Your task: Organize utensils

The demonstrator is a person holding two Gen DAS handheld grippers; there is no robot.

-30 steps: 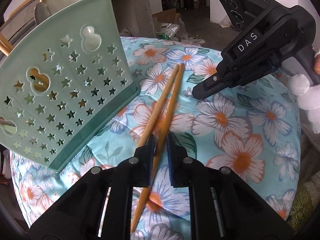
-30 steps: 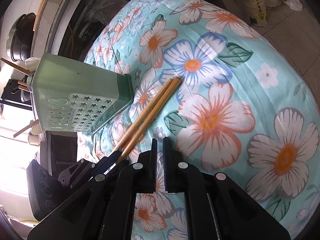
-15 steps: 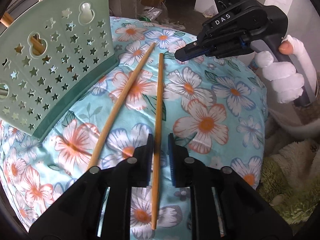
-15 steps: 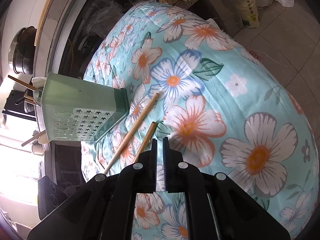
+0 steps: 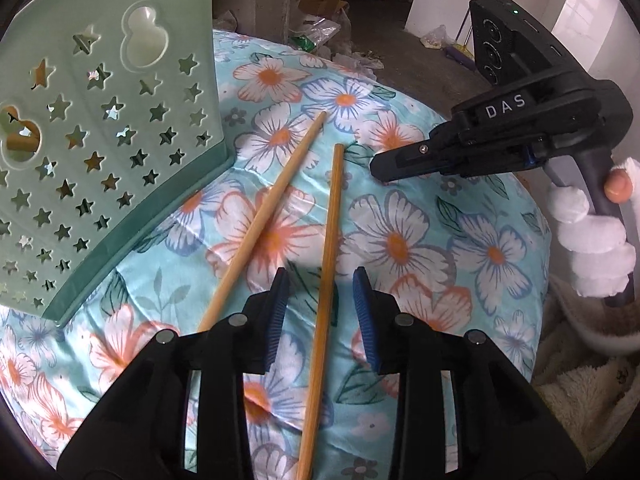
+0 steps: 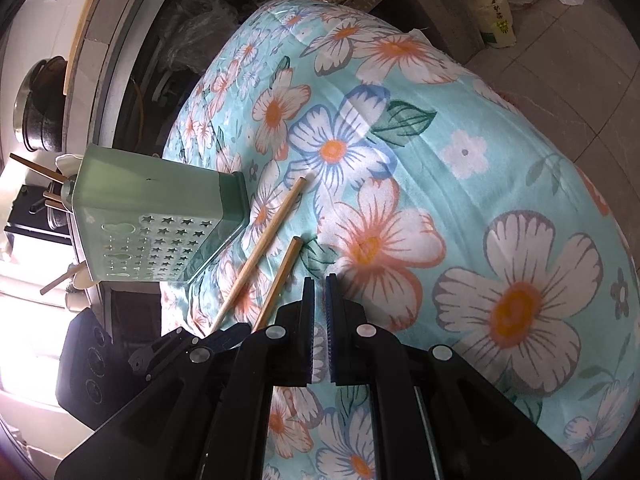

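Two wooden chopsticks lie apart on the floral cloth (image 5: pixel 400 240). The right chopstick (image 5: pixel 330 248) runs between the jaws of my left gripper (image 5: pixel 322 300), which is open and not touching it. The left chopstick (image 5: pixel 264 216) lies beside it, angled toward the green utensil holder (image 5: pixel 104 128). The holder has star cut-outs and holds several utensils. My right gripper (image 6: pixel 319 300) is shut and empty, its tip just right of the chopsticks' far ends; it also shows in the left wrist view (image 5: pixel 384 168). Both chopsticks (image 6: pixel 276 276) and the holder (image 6: pixel 156 220) show in the right wrist view.
The cloth covers a rounded cushion-like surface that falls away to a tiled floor (image 6: pixel 560 40) on the right. A counter with a dark pot (image 6: pixel 40 108) stands behind the holder. A fluffy white fabric (image 5: pixel 588 392) lies at lower right.
My left gripper has opened and let go of the chopstick, which now lies loose between its jaws. The two chopsticks have been spread apart. The right gripper stayed shut near their far ends.
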